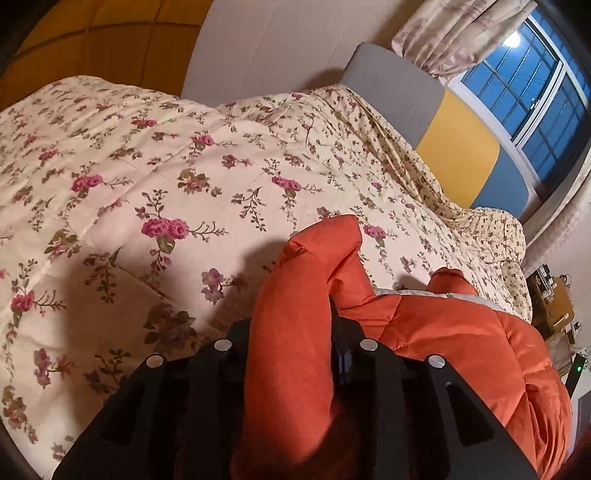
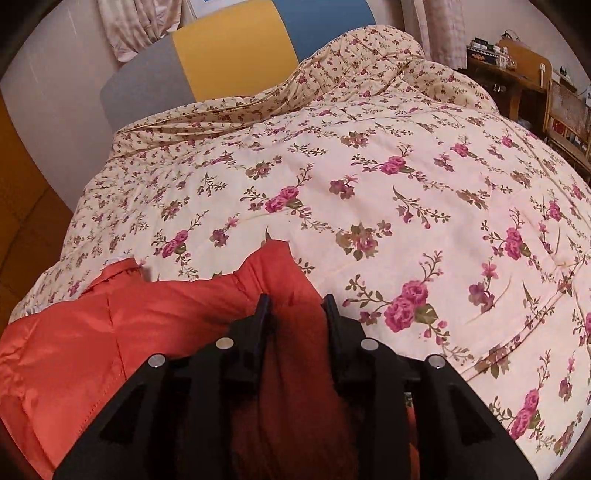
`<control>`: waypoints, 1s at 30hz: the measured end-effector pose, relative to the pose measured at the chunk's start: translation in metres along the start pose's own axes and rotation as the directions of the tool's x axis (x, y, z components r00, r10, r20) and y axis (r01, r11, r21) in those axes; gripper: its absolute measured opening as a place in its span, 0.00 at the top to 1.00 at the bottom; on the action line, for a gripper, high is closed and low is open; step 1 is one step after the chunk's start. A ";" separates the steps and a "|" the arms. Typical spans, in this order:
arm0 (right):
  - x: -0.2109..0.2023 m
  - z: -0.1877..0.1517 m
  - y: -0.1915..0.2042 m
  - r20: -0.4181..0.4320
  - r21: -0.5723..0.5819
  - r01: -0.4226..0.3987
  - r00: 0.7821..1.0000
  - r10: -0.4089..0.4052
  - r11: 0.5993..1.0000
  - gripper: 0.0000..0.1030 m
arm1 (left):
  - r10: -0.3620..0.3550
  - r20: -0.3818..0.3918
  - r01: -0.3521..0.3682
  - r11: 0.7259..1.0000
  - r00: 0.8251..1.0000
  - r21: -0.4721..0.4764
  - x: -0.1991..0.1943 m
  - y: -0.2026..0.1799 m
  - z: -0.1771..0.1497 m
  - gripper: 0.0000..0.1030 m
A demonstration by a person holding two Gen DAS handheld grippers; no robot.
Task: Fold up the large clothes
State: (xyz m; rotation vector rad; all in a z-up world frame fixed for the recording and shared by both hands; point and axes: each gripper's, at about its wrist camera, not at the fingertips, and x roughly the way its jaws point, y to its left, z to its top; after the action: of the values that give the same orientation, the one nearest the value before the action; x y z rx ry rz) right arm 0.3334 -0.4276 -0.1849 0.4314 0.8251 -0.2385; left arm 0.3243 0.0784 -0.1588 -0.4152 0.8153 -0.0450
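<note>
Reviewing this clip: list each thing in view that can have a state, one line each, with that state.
orange jacket: lying bunched on the quilt, not folded flat.
left gripper: jaws apart, jacket fabric between them.
right gripper: jaws apart, jacket fabric between them.
floral quilt: spread over the bed, rumpled near the headboard.
curtain: drawn aside.

home bedroom | floral quilt [image 2: 369, 184], headboard [image 2: 229, 55], curtains [image 1: 454, 33] | prob. desk [image 2: 517, 74]

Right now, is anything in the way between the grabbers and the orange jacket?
Nothing visible. The orange jacket already sits between the jaws of the left gripper and the right gripper, lying on the floral quilt.
</note>
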 end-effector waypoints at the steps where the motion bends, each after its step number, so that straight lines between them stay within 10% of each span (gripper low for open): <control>1: 0.000 0.000 0.001 0.002 -0.003 0.005 1.000 -0.005 1.000 0.74 | 0.003 -0.002 -0.003 1.000 1.000 0.001 0.000 -0.001 0.000 0.69; 8: -0.002 -0.001 0.004 0.012 -0.011 0.011 1.000 -0.010 1.000 0.65 | 0.057 0.093 -0.057 0.998 0.994 0.000 -0.044 -0.011 -0.005 0.30; 11: -0.016 0.001 -0.001 0.051 0.012 -0.013 0.999 0.013 1.000 0.41 | 0.022 0.215 -0.026 1.000 0.976 0.013 -0.090 -0.025 -0.020 0.24; 14: -0.048 0.001 0.001 0.134 -0.005 -0.048 0.990 0.048 0.999 0.43 | -0.038 0.267 0.015 0.996 0.963 0.086 -0.124 -0.048 -0.036 0.24; 22: -0.116 -0.019 0.050 0.155 -0.174 -0.190 0.964 0.217 0.966 0.44 | -0.092 0.200 0.005 0.916 0.975 0.400 -0.114 -0.133 -0.058 0.24; 27: -0.083 -0.025 0.098 0.032 -0.319 -0.173 0.981 0.193 0.932 0.51 | -0.005 0.129 -0.071 0.813 0.992 0.578 -0.064 -0.177 -0.056 0.24; 30: -0.057 -0.029 0.103 0.004 -0.300 -0.174 0.983 0.184 0.938 0.51 | 0.021 0.069 -0.057 0.821 0.997 0.569 -0.036 -0.173 -0.053 0.23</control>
State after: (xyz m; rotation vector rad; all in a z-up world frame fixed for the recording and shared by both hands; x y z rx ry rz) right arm 0.3148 -0.3210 -0.1310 0.2151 0.7703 0.0499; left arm 0.2819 -0.0916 -0.1009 0.1728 0.7093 -0.2336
